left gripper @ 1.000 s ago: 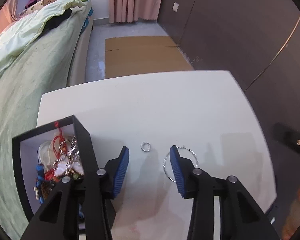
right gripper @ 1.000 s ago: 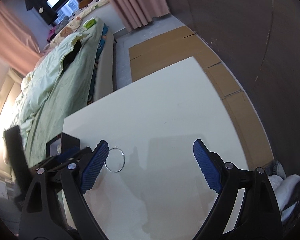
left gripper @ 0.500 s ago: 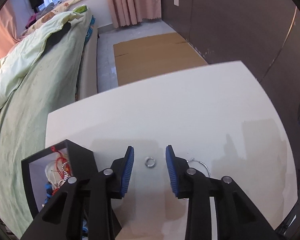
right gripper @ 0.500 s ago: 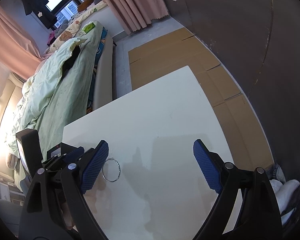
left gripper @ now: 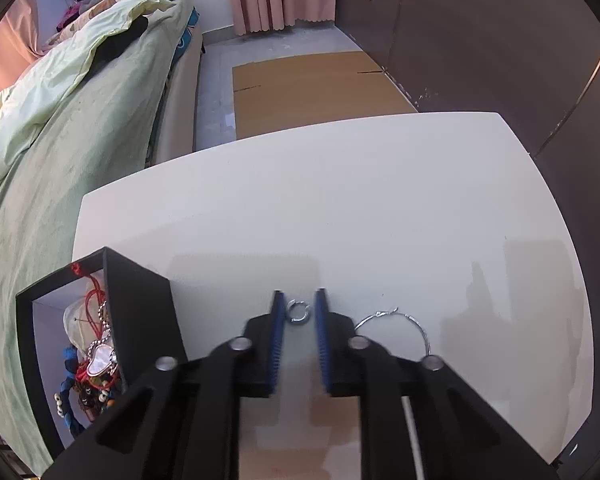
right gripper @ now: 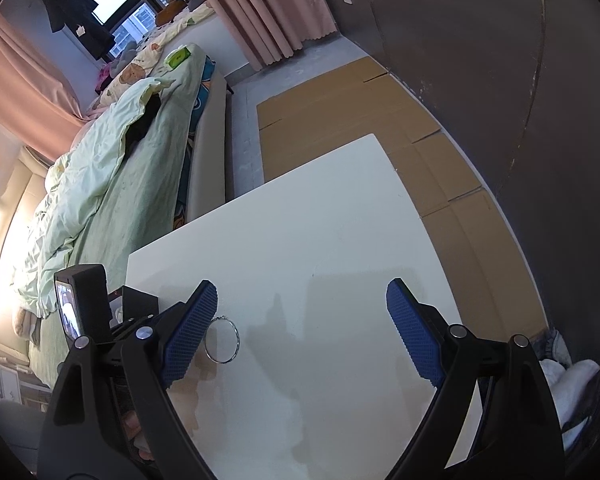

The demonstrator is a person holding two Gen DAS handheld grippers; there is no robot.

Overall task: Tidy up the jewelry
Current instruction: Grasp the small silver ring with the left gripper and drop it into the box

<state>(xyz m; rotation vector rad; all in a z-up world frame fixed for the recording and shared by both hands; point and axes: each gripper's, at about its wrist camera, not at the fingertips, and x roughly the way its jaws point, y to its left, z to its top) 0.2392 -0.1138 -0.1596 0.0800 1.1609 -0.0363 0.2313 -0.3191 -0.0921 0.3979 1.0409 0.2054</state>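
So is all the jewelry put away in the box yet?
Not yet. Several necklaces and beads already sit in the black box. The left gripper is closing around the small silver ring on the white table, pads not yet pressing it. The large hoop earring is left. The right gripper hangs open, holding nothing.

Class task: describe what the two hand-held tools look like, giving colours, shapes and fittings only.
Both the left tool and the right tool have black, angular plastic fingers with round silver bolts at the joints. Each finger ends in a flat blue pad with a ribbed or dimpled rubber-like face. No cables or sleeves show.
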